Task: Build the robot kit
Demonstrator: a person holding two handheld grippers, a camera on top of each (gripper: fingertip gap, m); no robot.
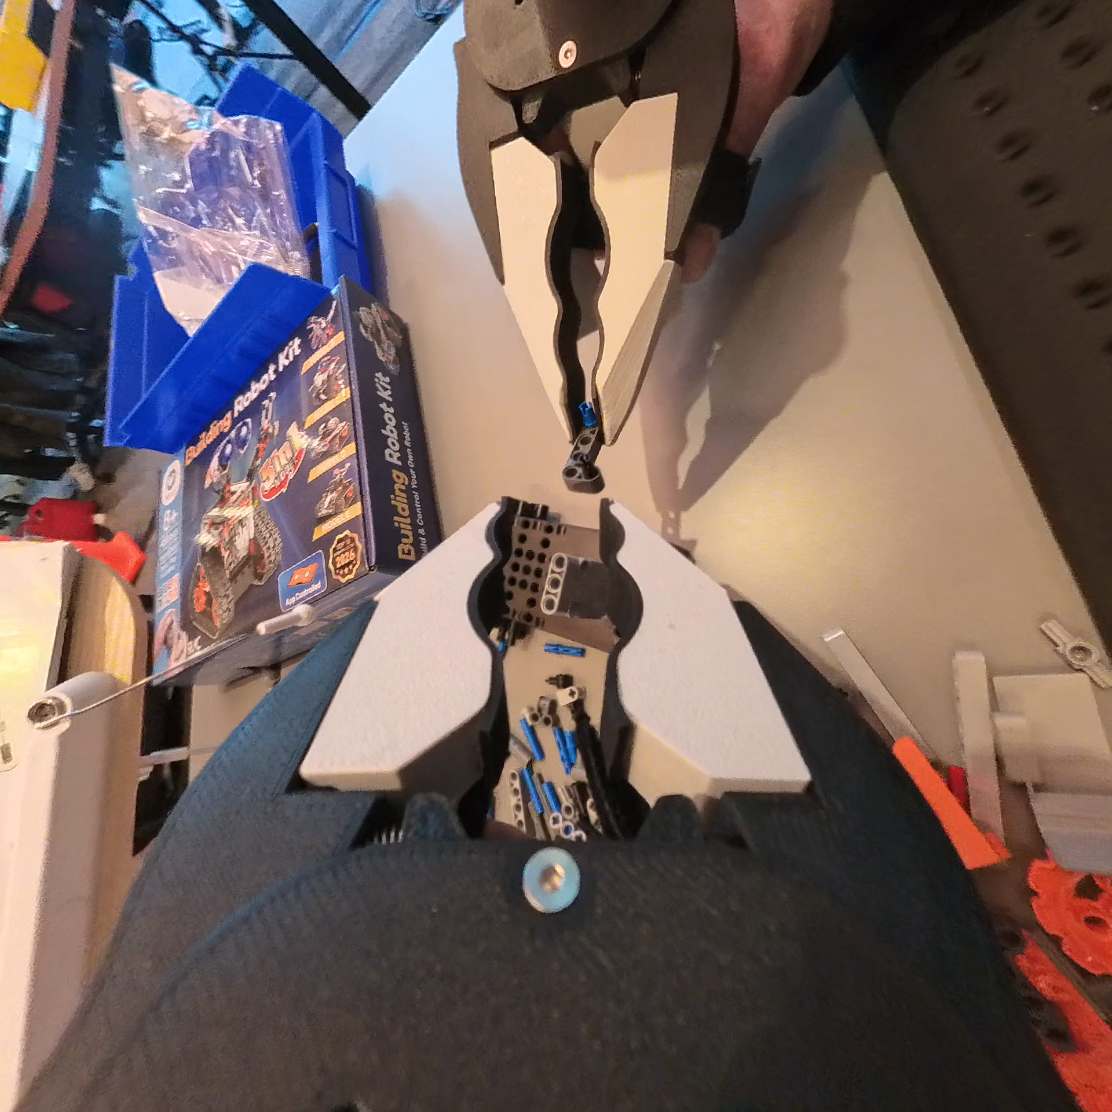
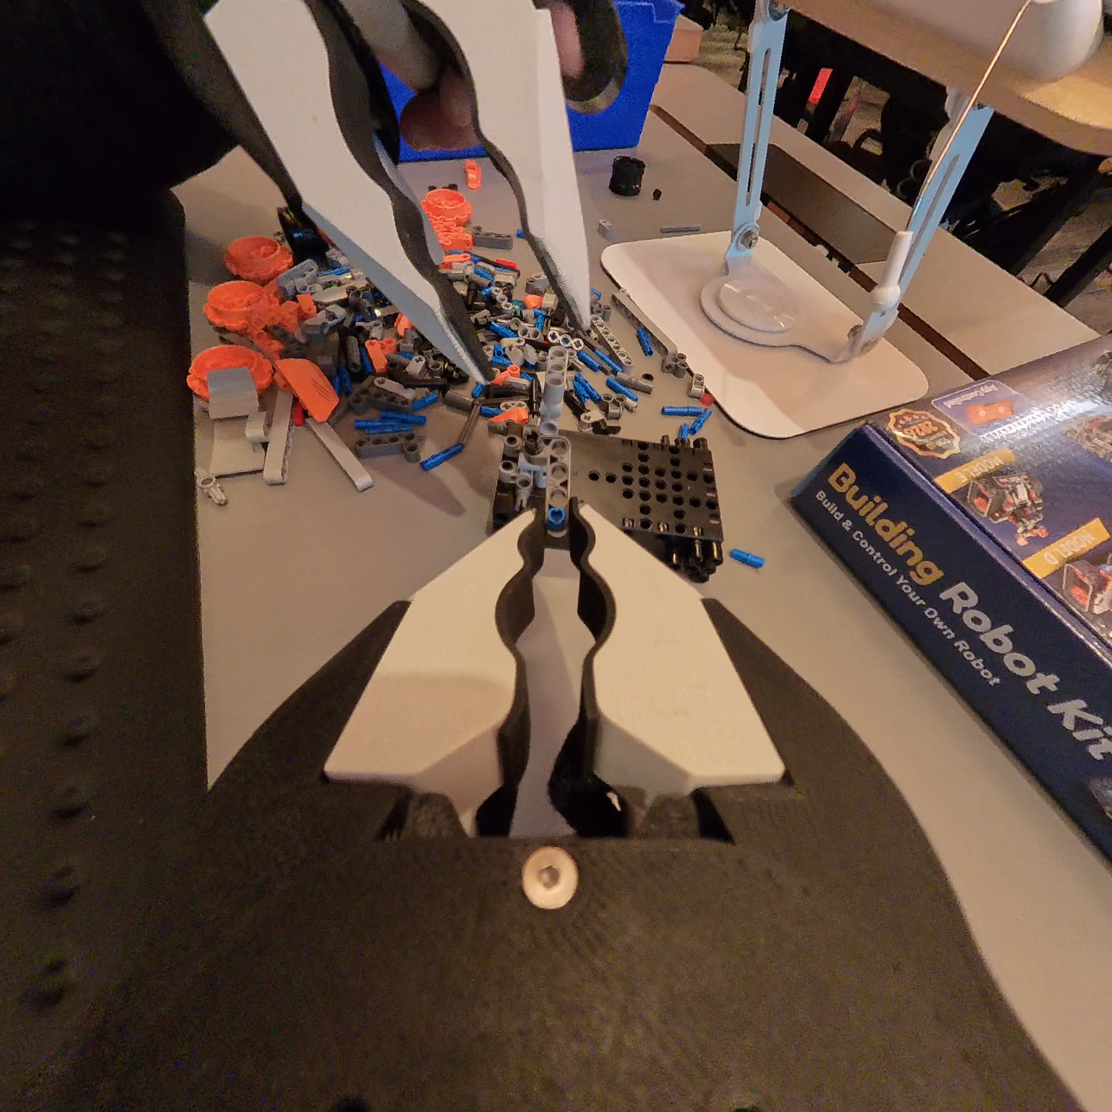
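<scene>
Left gripper (image 1: 552, 511) agape — right gripper (image 2: 556, 520) pinched

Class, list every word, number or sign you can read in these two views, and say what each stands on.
Dark blue cardboard box, beside the black perforated plate: large and small print on top and side; I do not quote writing.
Its badges and small panels: too small to read.
No other writing shows.

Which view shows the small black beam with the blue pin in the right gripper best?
The left wrist view: the black beam hangs clear below the right gripper, whole against the pale table. In the right wrist view only its end with the blue pin shows between the fingertips.
</scene>
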